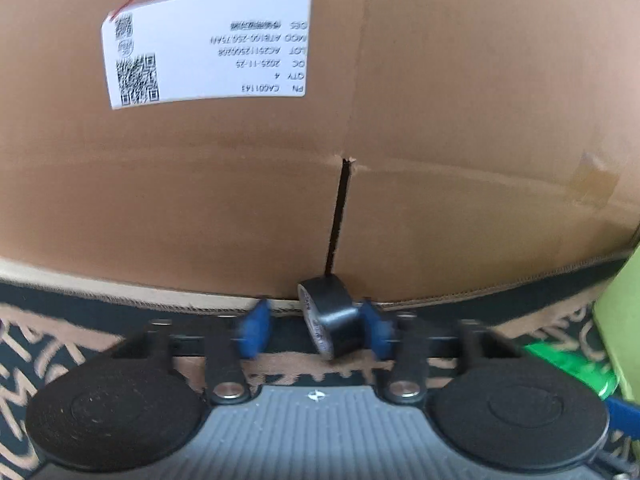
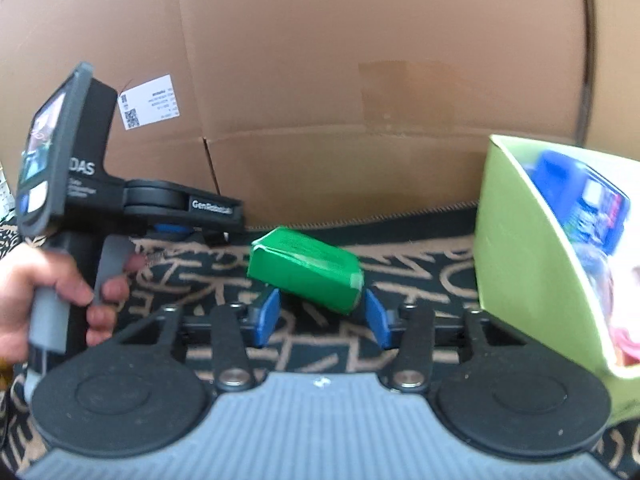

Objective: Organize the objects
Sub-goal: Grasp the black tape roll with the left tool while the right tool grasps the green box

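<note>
Left gripper (image 1: 316, 326): partly closed; the roll sits between its blue pads (image 1: 256, 330), touching the right-hand pad, with a gap to the left-hand one. No firm clamp visible.
Roll of black tape (image 1: 330, 318): tilted, one flat face turned leftward; lies toward the right side of the left gripper's gap, just ahead of its body.
Right gripper (image 2: 318, 314): partly closed around the packet; right-hand pad (image 2: 376, 316) meets the packet's end, left-hand pad sits under or beside its near edge. Whether it presses, I cannot tell.
Green packet (image 2: 306, 268): wrapped block, tilted, lying across the right gripper's fingertips on the patterned worktop cover (image 2: 400, 276).
Cardboard box (image 1: 440, 120): directly ahead of both grippers, filling the background; carries a white printed label (image 1: 208, 46).
Light green box (image 2: 516, 248): open, to the right of the right gripper; blue item inside, blurred.
Hand (image 2: 36, 292): to the left of the right gripper, wrapped around the left gripper's handle.
</note>
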A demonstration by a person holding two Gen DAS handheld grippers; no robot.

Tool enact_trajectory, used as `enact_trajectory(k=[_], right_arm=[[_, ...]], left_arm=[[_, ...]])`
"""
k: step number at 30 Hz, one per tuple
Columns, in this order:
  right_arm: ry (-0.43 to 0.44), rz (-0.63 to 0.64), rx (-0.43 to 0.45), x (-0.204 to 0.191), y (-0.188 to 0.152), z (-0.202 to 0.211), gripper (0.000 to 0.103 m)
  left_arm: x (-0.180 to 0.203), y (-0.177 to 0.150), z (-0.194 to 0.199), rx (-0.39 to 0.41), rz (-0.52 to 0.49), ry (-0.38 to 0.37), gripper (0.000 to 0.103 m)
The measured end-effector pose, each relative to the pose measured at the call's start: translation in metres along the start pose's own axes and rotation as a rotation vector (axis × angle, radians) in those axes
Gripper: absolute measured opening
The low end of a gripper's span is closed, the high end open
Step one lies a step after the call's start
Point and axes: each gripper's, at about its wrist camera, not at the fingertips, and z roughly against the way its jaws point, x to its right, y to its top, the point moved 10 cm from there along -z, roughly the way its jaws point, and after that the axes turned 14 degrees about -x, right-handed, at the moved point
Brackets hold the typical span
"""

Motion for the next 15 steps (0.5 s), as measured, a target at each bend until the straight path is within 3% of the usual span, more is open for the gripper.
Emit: enact_trajectory(k=[1, 3, 7, 8, 15], right_arm=[[0.008, 0.002, -0.013, -0.004, -0.002, 0.008, 0.045], [0.003, 0.018, -0.028, -0.006, -0.004, 0.008, 0.046], [0.054, 0.017, -0.027, -0.018, -0.006, 0.018, 0.077], [0.051, 0.023, -0.021, -0.022, -0.005, 0.018, 0.08], [-0.04, 0.072, -0.033, -0.029, 0.013, -0.01, 0.081]], left_arm=[[-0.001, -0.002, 0.002, -0.01, -0.01, -0.006, 0.018], [-0.005, -0.009, 0.009, -0.031, -0.003, -0.034, 0.018], [-0.009, -0.032, 0.034, -0.03, -0.048, -0.054, 0.018], [-0.01, -0.038, 0.039, -0.034, -0.068, -0.059, 0.018], [0.0, -0.074, 0.066, -0.049, -0.145, -0.077, 0.018]])
